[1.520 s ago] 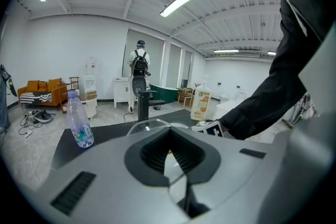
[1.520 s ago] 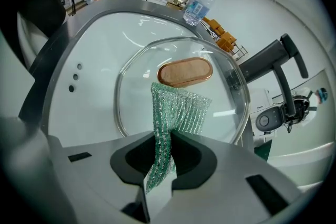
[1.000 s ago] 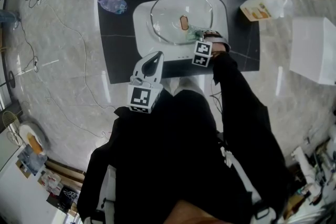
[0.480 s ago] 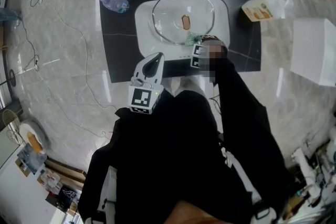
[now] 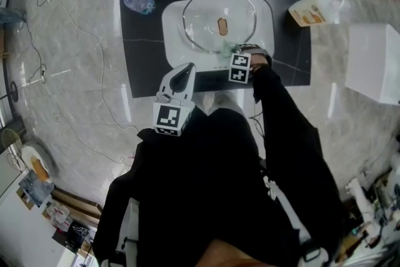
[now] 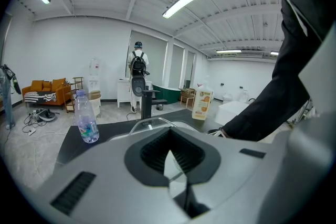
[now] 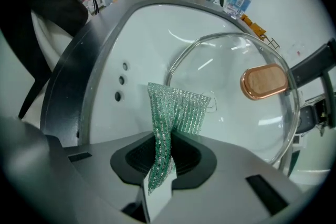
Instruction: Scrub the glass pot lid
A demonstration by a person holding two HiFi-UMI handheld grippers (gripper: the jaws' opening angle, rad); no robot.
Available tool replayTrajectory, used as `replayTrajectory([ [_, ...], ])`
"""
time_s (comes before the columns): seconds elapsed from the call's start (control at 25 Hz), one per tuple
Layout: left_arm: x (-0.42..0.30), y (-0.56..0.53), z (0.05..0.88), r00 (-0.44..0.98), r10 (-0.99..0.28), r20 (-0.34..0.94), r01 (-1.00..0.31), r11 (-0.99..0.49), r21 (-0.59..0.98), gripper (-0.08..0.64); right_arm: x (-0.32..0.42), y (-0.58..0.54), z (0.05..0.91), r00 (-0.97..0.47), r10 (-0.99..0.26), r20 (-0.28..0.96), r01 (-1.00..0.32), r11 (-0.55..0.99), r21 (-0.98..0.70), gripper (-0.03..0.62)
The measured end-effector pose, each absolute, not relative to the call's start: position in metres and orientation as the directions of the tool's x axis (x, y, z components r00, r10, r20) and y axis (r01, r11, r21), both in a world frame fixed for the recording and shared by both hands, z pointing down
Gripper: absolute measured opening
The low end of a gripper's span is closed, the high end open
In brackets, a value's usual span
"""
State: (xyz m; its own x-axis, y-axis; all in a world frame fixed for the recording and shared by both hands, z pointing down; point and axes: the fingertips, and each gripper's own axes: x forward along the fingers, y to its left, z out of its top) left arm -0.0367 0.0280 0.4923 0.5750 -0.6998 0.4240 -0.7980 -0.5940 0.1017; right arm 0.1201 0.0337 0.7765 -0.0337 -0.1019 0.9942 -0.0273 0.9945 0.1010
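Over sink point(image 5: 172, 40), right gripper point(image 7: 157, 186) fingers pinch green mesh point(image 7: 176, 107) by glass lid point(image 7: 226, 76); left gripper point(image 6: 176, 170) fingers together.

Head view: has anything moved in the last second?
Hardly anything. The right gripper, still shut on the green mesh cloth, has at most nudged along the near rim of the glass lid. The left gripper stays shut, held back from the sink; the lid lies unmoved.

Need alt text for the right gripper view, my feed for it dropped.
The right gripper is shut on a green mesh scrubbing cloth, held at the near edge of the glass pot lid. The lid, with a copper-coloured handle, lies in a white sink.
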Motion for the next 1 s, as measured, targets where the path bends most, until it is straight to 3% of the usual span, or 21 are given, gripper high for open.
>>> replayTrajectory([
  [1.0,-0.038,0.030,0.480,0.580,-0.714,0.392,-0.800,-0.589,0.113,0.003,0.117,0.058,0.748,-0.055,0.061,0.997,0.028,0.998,-0.059,0.063],
])
